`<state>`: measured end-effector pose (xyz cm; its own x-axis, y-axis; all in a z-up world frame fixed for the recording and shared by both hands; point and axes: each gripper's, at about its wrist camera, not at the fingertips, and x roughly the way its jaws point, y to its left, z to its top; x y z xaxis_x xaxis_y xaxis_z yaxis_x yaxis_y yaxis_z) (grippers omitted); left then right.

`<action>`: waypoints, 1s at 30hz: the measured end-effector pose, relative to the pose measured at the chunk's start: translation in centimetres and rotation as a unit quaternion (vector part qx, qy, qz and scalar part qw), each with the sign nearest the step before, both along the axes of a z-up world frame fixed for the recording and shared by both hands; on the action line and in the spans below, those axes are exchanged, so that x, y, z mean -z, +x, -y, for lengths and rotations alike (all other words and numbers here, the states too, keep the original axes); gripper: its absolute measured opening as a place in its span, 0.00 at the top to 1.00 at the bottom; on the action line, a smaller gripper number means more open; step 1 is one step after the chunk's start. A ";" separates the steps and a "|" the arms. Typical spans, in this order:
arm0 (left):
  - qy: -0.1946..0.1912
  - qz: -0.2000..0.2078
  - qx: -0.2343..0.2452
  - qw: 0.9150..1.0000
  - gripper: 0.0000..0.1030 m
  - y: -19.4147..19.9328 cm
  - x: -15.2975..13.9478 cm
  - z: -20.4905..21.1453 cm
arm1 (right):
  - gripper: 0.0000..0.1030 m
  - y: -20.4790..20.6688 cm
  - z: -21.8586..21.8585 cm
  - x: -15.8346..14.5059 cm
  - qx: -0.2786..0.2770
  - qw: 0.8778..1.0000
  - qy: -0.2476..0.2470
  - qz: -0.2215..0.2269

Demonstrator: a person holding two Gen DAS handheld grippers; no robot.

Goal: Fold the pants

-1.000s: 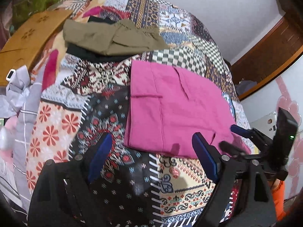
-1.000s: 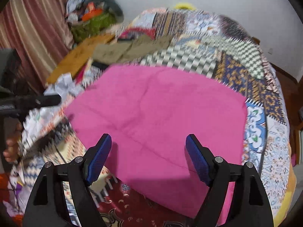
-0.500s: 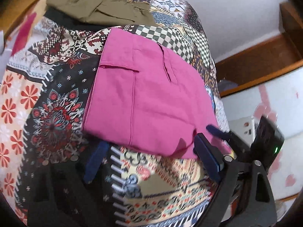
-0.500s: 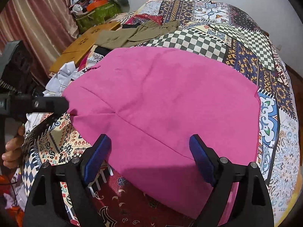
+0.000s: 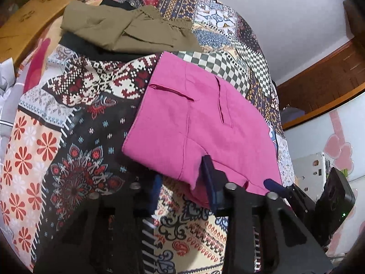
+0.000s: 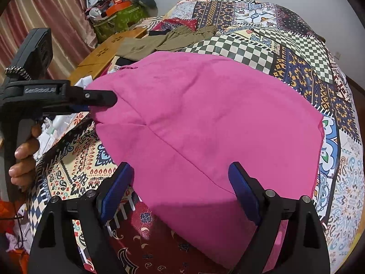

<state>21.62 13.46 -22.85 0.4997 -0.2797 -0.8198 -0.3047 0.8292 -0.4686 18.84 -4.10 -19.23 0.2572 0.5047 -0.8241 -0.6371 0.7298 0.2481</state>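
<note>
While the pink pants point(image 5: 200, 125) are lying folded flat on the patchwork quilt point(image 5: 75, 137), the left gripper point(image 5: 182, 189) is closing in on their near corner, its fingers set around a lifted fold of cloth; whether the pads are actually pinching it cannot be told from the left wrist view. From the right wrist view, that same left gripper point(image 6: 100, 99) is showing at the pants' point(image 6: 205, 125) left edge, its black tips touching the fabric, with the person's hand point(image 6: 22, 159) wrapping the handle below. The right gripper point(image 6: 180, 189) is hovering at the near edge of the pants with its jaws spread wide, one blue pad point(image 6: 243, 191) sitting over the pink cloth and the other beside the edge over the quilt point(image 6: 75, 175), gripping nothing. Olive pants point(image 5: 123, 32) are lying folded farther back on the quilt, resting on something black point(image 5: 91, 50), well apart from the pink pair. A wooden board point(image 5: 29, 27) is sitting beyond the quilt's left side.
</note>
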 end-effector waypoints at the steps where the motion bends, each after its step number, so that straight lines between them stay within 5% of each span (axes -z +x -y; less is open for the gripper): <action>1: 0.005 0.004 0.000 1.000 0.72 0.0 -0.2 0.1 | 0.16 -0.1 0.0 0.0 0.000 1.000 0.000 0.001; 9: 0.137 0.039 0.006 0.990 0.83 -2.7 -3.1 1.2 | 0.22 0.3 2.1 -0.6 0.051 0.998 0.034 -0.019; 15: 0.253 0.057 0.013 0.966 0.86 -6.6 -5.1 1.9 | 0.22 -0.2 4.7 -0.9 0.088 0.995 0.033 -0.017; 20: 0.267 0.072 0.008 0.961 0.86 -7.7 -6.6 1.8 | 0.22 -1.5 6.1 -0.5 0.087 0.996 0.005 -0.003; 25: 0.319 0.121 0.029 0.939 0.88 -7.1 -9.7 4.8 | 0.22 -2.0 6.7 -0.3 0.093 0.996 0.010 0.004; 30: 0.303 0.175 0.082 0.933 0.89 -5.5 -13.2 8.4 | 0.19 -2.2 6.7 -0.1 0.093 0.995 0.018 0.009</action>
